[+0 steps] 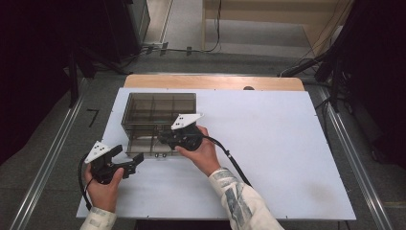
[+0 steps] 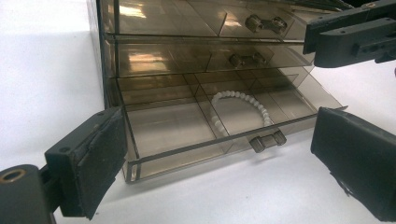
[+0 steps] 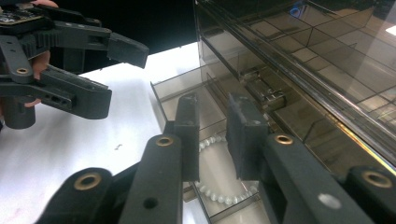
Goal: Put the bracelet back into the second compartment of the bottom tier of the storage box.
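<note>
smoky plastic drawer cabinet point(image 1: 158, 120) sat at ten o'clock on the bench point(image 1: 268, 158), bottom drawer point(image 2: 196, 126) pulled out, bead bracelet point(image 2: 243, 105) inside. right tool point(image 3: 212, 135), jaws slightly parted and empty, could snag the divider; left tool point(image 2: 215, 158) gaped wide, empty.

We're in a lab-style recording room: white bench point(image 1: 268, 143) on metal rails point(image 1: 45, 167), cables point(image 1: 210, 45) across grey floor, dark curtains point(image 1: 33, 72).
</note>
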`<state>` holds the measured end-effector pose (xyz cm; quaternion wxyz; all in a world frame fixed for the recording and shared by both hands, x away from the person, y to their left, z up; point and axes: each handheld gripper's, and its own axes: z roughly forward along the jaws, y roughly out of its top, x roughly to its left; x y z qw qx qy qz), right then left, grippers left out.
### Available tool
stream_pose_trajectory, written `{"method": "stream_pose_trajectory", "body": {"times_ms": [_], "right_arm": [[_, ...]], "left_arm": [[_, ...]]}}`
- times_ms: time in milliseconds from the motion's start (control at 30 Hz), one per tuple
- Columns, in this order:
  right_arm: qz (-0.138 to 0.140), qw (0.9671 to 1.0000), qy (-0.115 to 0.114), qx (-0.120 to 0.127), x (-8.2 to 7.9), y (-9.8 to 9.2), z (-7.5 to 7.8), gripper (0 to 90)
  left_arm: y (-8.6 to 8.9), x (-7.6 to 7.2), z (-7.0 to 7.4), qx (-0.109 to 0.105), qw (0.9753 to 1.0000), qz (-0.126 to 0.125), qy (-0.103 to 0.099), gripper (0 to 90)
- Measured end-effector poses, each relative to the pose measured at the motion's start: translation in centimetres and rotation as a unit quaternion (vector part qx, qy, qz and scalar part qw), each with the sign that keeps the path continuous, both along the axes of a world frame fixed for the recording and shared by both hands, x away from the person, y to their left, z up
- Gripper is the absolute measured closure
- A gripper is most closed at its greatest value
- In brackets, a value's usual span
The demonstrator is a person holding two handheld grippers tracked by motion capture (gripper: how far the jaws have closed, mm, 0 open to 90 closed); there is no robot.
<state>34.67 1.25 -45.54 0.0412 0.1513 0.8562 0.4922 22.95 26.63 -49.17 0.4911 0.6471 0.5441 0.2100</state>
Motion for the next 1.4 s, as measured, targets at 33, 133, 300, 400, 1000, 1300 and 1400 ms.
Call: {"method": "stream_pose_trajectory", "body": {"times_ms": [33, 133, 300, 400, 1000, 1300, 1400], "right_arm": [[0.001, 1.0, 0.0, 0.0, 0.0, 0.0, 0.0, 71.3], [0.002, 1.0, 0.001, -0.001, 0.0, -0.1, -0.1, 68.1], [0.0, 1.0, 0.005, -0.007, 0.0, -0.1, -0.3, 57.6], [-0.002, 0.9999, 0.007, -0.014, 0.0, 0.0, -0.5, 52.9], [-0.014, 0.9996, 0.006, -0.025, -0.3, -1.1, -0.2, 33.0], [-0.025, 0.9992, 0.005, -0.03, -0.6, -2.5, -0.3, 27.5], [-0.026, 0.9992, 0.003, -0.029, -0.8, -3.1, -0.3, 26.6]], "left_arm": [[0.0, 0.0, 0.0, 0.0, 1.0, 0.0, 0.0, 4.4], [0.0, 0.0, 0.0, 0.0, 1.0, 0.0, 0.0, 4.4], [0.0, 0.0, 0.0, 0.0, 1.0, -0.001, 0.001, 4.4], [0.0, 0.0, 0.0, 0.001, 1.0, -0.002, 0.001, 4.5], [-0.1, 0.1, -0.1, 0.002, 1.0, -0.004, 0.003, 4.5], [-0.2, 0.2, -0.1, 0.004, 1.0, -0.003, 0.004, 4.4], [-0.2, 0.2, -0.1, 0.005, 1.0, -0.004, 0.005, 4.5]]}}
